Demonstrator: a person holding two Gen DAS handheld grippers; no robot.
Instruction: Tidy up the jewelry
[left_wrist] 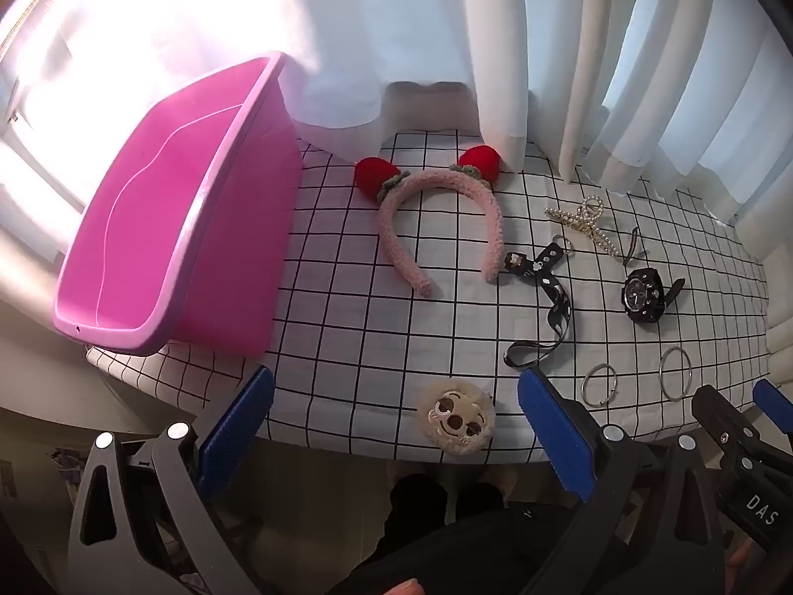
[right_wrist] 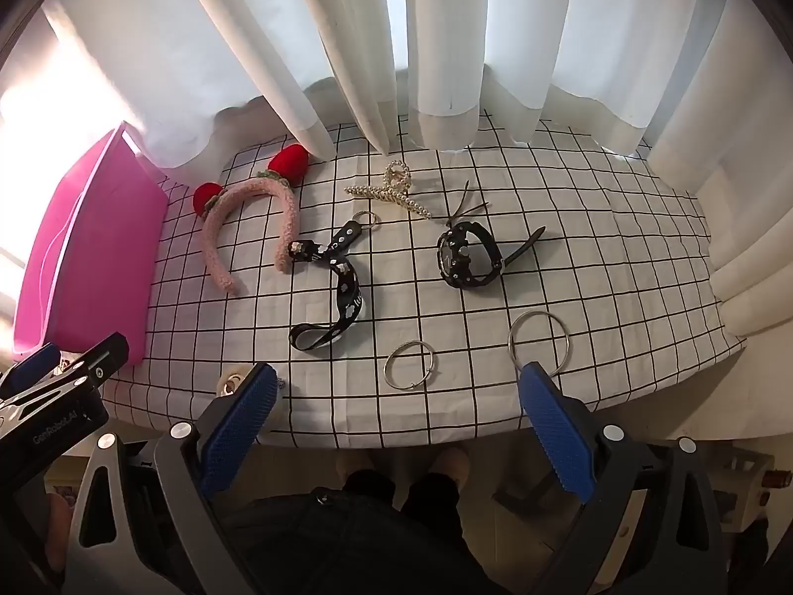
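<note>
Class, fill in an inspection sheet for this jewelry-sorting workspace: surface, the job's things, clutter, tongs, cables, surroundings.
Surface: table under a white black-grid cloth, flat.
Job's things: pink bin at the left, nothing visible inside; pink headband with red strawberries; pearl hair claw; black lanyard; black watch; two metal rings; fluffy round charm at the near edge. All lie apart on the cloth.
Clutter: nothing seen.
Tongs: left tongs open, holding nothing; right tongs open, holding nothing.
Cables: nothing seen.
Surroundings: white curtains behind the table, bright window light at the left.
</note>
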